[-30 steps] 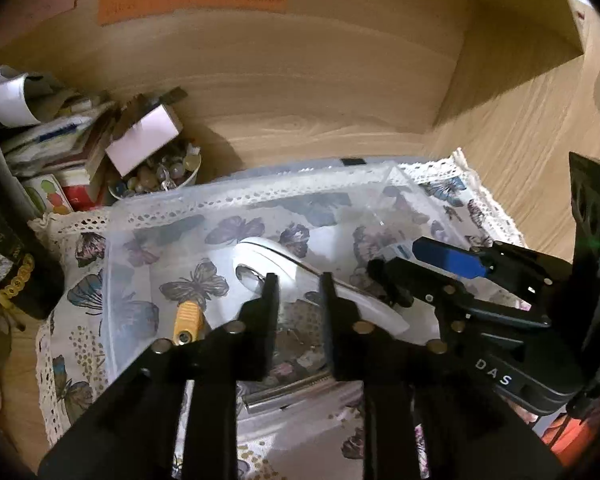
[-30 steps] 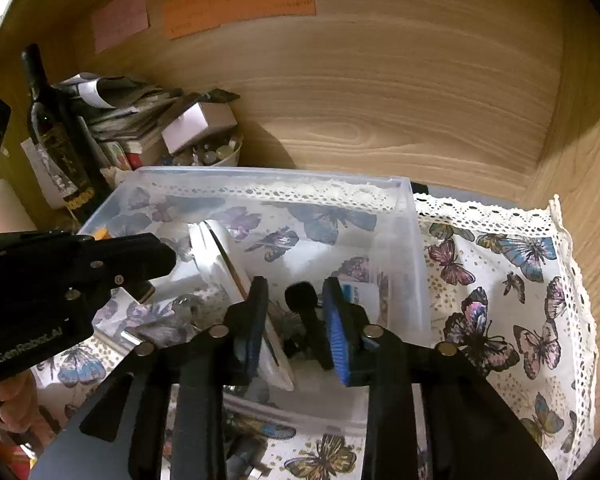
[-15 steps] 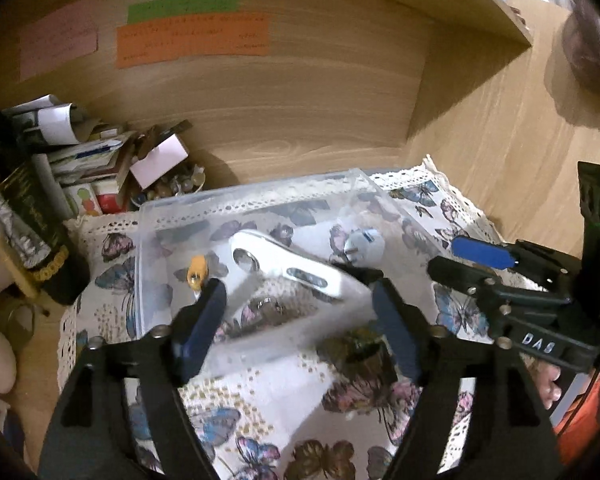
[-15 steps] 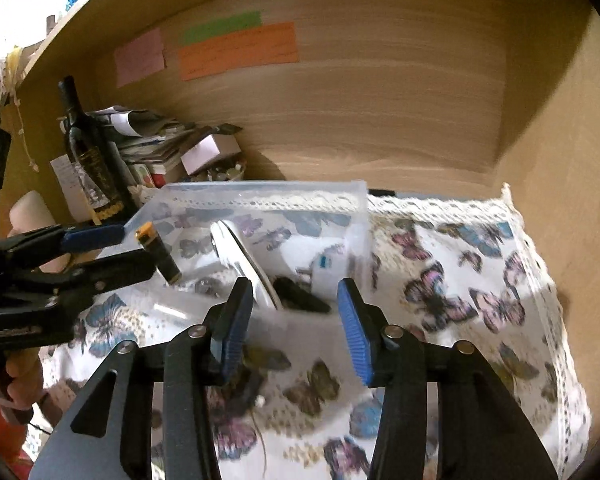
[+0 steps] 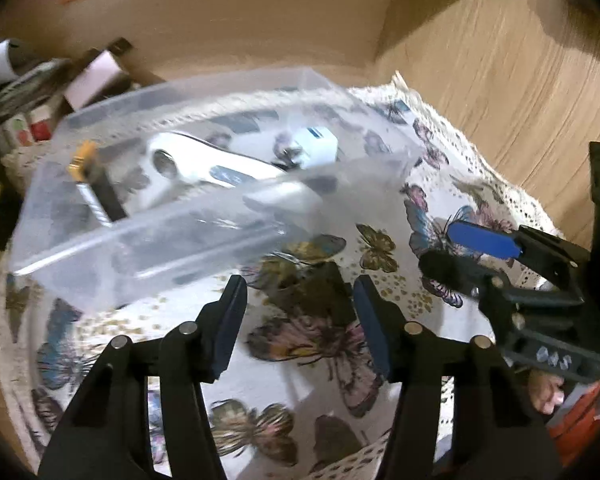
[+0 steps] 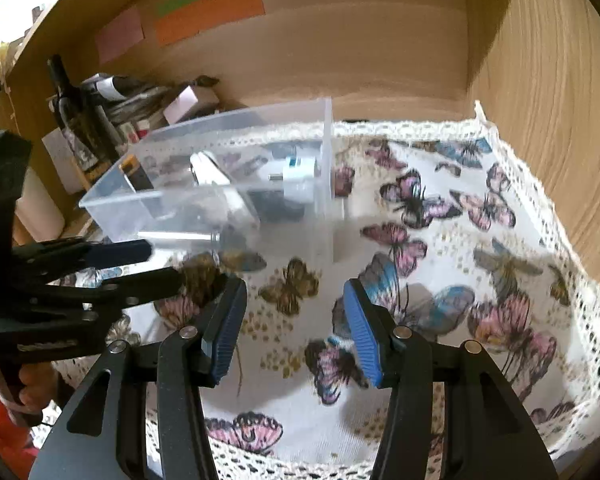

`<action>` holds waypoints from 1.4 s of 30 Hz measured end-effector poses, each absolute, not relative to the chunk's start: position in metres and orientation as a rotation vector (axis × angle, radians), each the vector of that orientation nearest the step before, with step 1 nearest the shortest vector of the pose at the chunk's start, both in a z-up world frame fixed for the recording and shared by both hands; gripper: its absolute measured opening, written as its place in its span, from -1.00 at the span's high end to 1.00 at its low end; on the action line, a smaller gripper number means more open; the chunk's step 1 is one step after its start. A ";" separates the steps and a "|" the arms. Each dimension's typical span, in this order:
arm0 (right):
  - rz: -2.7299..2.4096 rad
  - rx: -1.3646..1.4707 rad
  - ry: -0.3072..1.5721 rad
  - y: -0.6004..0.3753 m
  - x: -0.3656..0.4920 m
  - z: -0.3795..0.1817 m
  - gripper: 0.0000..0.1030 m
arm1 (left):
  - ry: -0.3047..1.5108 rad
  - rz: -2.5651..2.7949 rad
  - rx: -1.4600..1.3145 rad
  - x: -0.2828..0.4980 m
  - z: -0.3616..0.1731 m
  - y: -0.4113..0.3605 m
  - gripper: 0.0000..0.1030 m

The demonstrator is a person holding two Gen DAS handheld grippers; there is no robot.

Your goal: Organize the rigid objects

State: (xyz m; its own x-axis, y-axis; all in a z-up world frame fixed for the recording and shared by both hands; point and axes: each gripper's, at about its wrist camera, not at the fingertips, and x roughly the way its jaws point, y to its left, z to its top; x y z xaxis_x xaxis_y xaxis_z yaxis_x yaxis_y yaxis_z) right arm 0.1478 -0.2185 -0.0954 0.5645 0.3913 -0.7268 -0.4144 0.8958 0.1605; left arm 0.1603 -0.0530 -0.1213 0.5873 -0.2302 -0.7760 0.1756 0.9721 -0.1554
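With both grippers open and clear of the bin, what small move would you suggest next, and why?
Probably hold both back. The left gripper and right gripper are open and empty over the butterfly cloth, and every loose item I can see, including the white plug adapter, lies inside the clear plastic bin.

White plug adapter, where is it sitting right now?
The white plug adapter lies inside the clear plastic bin, at its right end against the right wall, beside the long white tool. The left wrist view shows it too.
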 end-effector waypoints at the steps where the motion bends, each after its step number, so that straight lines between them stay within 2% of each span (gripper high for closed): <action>1: 0.478 -0.029 0.854 -0.218 0.147 -0.097 0.09 | 0.923 -0.238 -0.066 0.163 -0.125 -0.056 -0.07; 4: 0.492 -0.032 0.864 -0.215 0.143 -0.100 0.09 | 0.957 -0.226 -0.077 0.171 -0.136 -0.058 0.10; 5: 0.496 -0.034 0.866 -0.213 0.143 -0.101 0.09 | 0.971 -0.223 -0.085 0.174 -0.140 -0.058 0.28; 7: 0.507 -0.043 0.868 -0.207 0.142 -0.102 0.09 | 0.964 -0.224 -0.099 0.172 -0.140 -0.055 0.36; 22: 0.541 -0.126 0.953 -0.155 0.151 -0.124 0.09 | 0.876 -0.175 -0.140 0.130 -0.123 -0.002 0.36; 23: 0.531 -0.142 0.961 -0.153 0.152 -0.127 0.11 | 0.870 -0.174 -0.136 0.129 -0.124 -0.003 0.36; 26: 0.475 -0.226 0.922 -0.143 0.146 -0.128 0.54 | 0.863 -0.176 -0.127 0.127 -0.123 -0.005 0.36; 30: 0.455 -0.252 0.901 -0.140 0.140 -0.125 0.54 | 0.848 -0.193 -0.126 0.125 -0.117 -0.006 0.36; 42: 0.480 -0.116 0.697 -0.166 0.136 -0.044 0.54 | 0.729 -0.182 -0.116 0.130 -0.074 -0.007 0.36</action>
